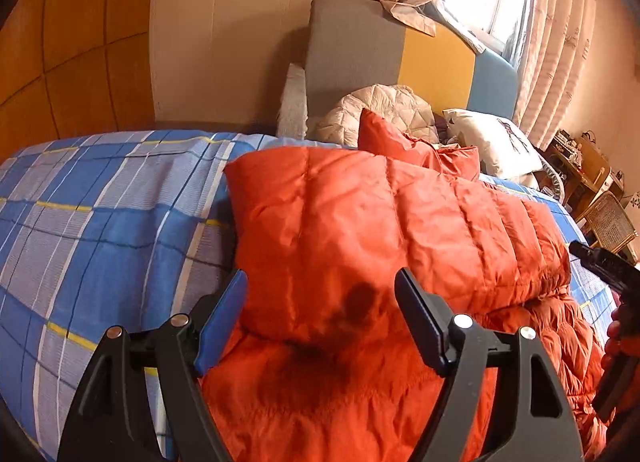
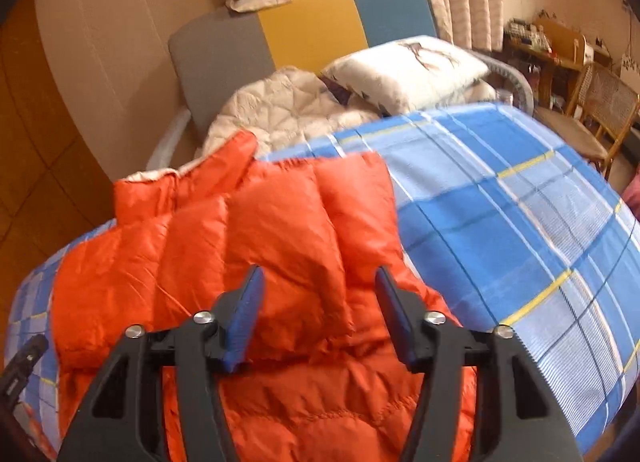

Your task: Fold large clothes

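Observation:
An orange quilted down jacket lies on the bed, its upper part folded over its lower part. It also shows in the right wrist view. My left gripper is open and empty, its jaws hovering over the folded edge near the jacket's left side. My right gripper is open and empty above the jacket's right side; it also shows at the right edge of the left wrist view.
The bed has a blue plaid sheet. A beige quilted garment and a white pillow lie by the grey, yellow and blue headboard. A wooden chair and cluttered desk stand to the right.

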Action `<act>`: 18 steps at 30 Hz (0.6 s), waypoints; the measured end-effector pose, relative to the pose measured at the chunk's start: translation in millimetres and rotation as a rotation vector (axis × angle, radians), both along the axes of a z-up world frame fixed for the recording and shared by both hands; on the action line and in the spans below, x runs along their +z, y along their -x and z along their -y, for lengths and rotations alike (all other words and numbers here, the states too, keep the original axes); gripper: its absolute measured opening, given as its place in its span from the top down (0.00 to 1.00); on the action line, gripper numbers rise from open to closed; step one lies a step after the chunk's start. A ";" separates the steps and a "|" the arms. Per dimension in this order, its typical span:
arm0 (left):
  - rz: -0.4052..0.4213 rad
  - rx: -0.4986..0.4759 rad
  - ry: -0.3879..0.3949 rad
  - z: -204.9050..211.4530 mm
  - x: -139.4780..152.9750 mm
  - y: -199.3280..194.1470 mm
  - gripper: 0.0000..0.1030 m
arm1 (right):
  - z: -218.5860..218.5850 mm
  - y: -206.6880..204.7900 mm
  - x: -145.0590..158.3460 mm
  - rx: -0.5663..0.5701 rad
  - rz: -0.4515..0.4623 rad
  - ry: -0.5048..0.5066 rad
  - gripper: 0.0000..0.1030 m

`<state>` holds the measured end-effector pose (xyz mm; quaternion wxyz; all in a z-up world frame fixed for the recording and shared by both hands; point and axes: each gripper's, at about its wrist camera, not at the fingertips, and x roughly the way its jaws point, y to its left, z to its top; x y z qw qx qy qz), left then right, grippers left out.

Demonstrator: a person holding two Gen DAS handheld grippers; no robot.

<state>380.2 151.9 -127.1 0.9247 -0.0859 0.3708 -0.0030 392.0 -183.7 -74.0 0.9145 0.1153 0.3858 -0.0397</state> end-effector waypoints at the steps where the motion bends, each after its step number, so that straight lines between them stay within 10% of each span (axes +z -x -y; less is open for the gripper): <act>1: 0.002 -0.005 -0.005 1.4 0.3 -4.5 0.27 | -3.9 -3.1 1.7 0.018 0.003 -0.004 0.44; 18: -0.060 -0.088 -0.057 13.5 -35.0 -62.9 0.25 | -26.8 -50.2 -55.7 0.061 -0.167 0.056 0.44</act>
